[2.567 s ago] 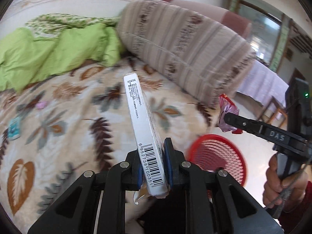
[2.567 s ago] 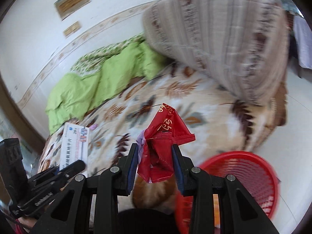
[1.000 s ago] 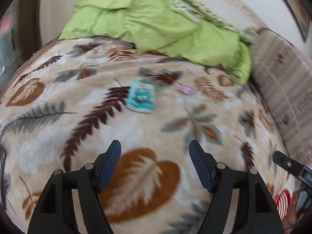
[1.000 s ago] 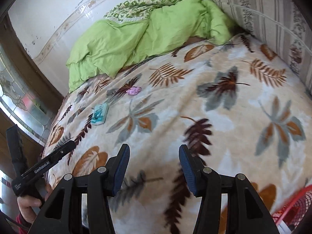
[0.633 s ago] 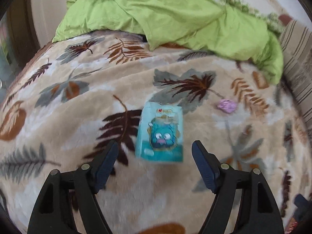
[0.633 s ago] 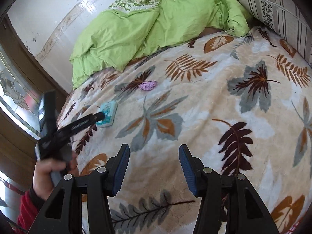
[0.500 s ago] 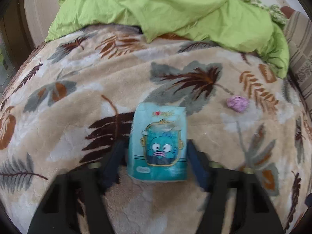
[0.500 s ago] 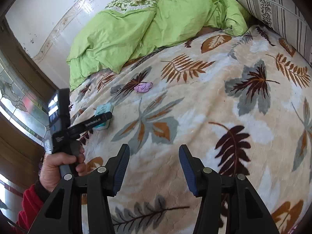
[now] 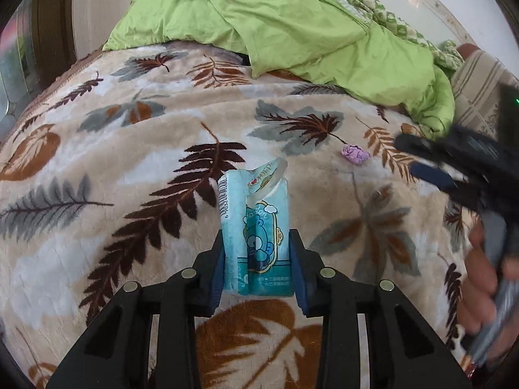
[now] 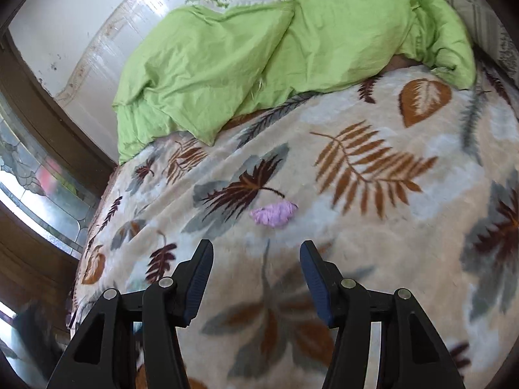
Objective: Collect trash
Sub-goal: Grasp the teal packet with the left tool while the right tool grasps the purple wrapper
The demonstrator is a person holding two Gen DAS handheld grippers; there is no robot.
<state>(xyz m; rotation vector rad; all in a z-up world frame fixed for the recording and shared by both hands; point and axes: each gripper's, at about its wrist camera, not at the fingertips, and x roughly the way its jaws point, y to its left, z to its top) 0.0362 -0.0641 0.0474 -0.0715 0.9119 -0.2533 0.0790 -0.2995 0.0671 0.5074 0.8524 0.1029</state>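
Observation:
A teal tissue packet (image 9: 256,227) with a cartoon face stands on edge on the leaf-print blanket (image 9: 129,162), squeezed and buckled between the closing jaws of my left gripper (image 9: 257,259). A crumpled purple wad (image 9: 355,155) lies farther back to the right. In the right wrist view the same purple wad (image 10: 274,214) sits just ahead of my right gripper (image 10: 256,272), whose jaws are opening with nothing between them. In the left wrist view my right gripper (image 9: 431,162) shows blurred at the right edge, held by a hand (image 9: 483,278).
A rumpled green quilt (image 9: 292,26) is heaped along the far side of the bed. A striped pillow (image 9: 476,90) lies at the far right. A dark wooden frame with patterned glass (image 10: 42,194) borders the bed's left side.
My left gripper came forward over the teal packet and closed on it, tipping it up on edge. My right gripper swept left across the bed to the purple wad.

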